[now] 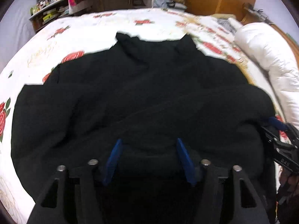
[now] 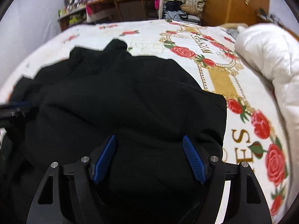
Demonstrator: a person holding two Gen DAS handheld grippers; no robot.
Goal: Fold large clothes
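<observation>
Your left tool [image 1: 148, 160] and right tool [image 2: 149, 158] both gape wide, holding nothing, over the black garment [image 1: 140, 97] lying bunched and uneven on the bed [image 1: 89, 29], so the folding looks barely begun, with most folds left.

Both the left gripper [image 1: 148, 141] and right gripper [image 2: 149, 140] are showing matte black frames, round silver screw heads and blue textured fingers [image 2: 193, 160].

Rose-print bedspread [image 2: 214, 85], white duvet [image 2: 271, 59] at right, cluttered shelves [image 1: 48, 11], wooden wardrobe [image 2: 233, 1]
</observation>
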